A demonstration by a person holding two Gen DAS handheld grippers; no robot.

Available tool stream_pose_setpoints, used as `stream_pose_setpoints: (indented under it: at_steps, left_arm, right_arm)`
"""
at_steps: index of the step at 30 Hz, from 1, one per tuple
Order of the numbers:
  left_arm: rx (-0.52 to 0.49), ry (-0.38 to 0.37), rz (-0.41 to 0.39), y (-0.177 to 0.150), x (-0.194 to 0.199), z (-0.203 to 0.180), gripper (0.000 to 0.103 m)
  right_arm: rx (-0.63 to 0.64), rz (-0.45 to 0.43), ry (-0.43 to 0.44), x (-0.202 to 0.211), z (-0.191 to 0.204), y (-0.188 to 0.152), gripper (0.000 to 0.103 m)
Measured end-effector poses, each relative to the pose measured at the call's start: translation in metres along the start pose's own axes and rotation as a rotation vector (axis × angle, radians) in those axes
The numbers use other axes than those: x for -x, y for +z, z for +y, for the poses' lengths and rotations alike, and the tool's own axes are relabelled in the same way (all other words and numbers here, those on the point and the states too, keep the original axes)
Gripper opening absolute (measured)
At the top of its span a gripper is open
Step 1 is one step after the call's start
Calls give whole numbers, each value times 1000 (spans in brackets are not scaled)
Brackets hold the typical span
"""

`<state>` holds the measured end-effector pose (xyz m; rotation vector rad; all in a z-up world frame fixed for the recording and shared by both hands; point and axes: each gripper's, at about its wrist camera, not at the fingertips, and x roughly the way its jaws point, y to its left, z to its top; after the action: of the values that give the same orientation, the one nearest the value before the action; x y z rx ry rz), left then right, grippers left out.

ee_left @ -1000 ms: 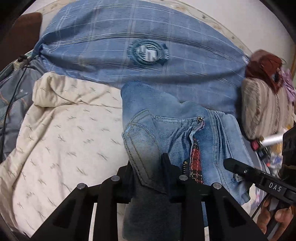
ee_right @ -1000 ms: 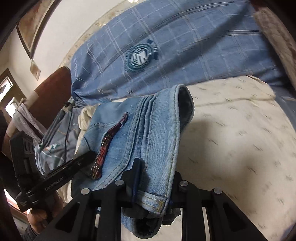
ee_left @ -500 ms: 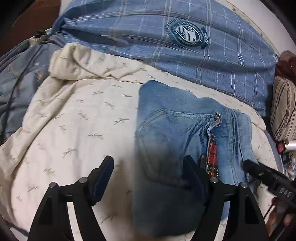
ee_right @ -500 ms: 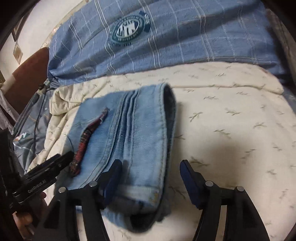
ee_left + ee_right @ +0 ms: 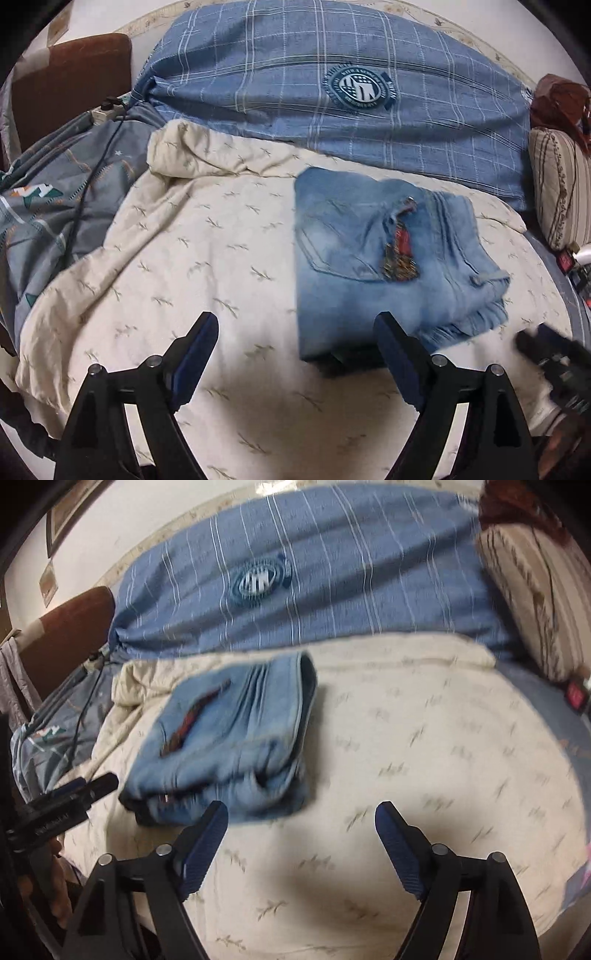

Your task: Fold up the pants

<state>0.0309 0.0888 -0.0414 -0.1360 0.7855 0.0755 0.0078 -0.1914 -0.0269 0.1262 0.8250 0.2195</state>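
We have both grippers spread wide and their jaws are opening further, with nothing between the pads: the left gripper [image 5: 295,354] hangs over the cream bedspread [image 5: 192,266] with the folded jeans [image 5: 384,266] just ahead of its right finger, and the right gripper [image 5: 301,834] has the same bundle ahead and off its left finger. The pants lie free on the bed as one compact packet, and the fold looks to us close to done. What could go wrong, we judge, is mostly a matter of the bundle coming undone. The near edge shows loose hem layers that gape in the right wrist view, and thick denim tends to spring back, so the top flap may lift or slide off. A finger passing close by could catch that edge and drag the layers askew. The soft, rumpled bedspread gives uneven support, so pressing on it may tip the stack. The plaid trim [image 5: 400,251] at the fly could also snag a pad. By our count: one pair of jeans, two grippers, one cream bedspread, one blue checked pillow [image 5: 332,96] beyond, one striped cushion [image 5: 557,184] far to the right, and one cable [image 5: 88,166] off to the left.
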Motion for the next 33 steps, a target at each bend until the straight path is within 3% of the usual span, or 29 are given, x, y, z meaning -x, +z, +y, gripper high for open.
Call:
stream_pose_setpoints:
  at_steps: [3, 7, 13, 20, 27, 33]
  left_arm:
    - [-11, -7, -9, -7, 7, -13, 87]
    - [-27, -12, -37, -9, 20, -24, 87]
    - [-47, 5, -73, -10, 34, -32, 88]
    - [-64, 28, -38, -21, 32, -28, 89]
    - [-10, 16, 24, -28, 28, -14, 89]
    - [-14, 4, 0, -25, 41, -13, 97]
  right_arm:
    - [34, 7, 2, -6, 8, -9, 84]
    - [115, -61, -29, 3, 22, -13, 84]
    - [119, -86, -42, 12, 22, -12, 84]
    - [116, -79, -58, 14, 26, -10, 84]
    - [110, -67, -44, 8, 35, -14, 84]
    - [123, -68, -38, 3, 40, -14, 84]
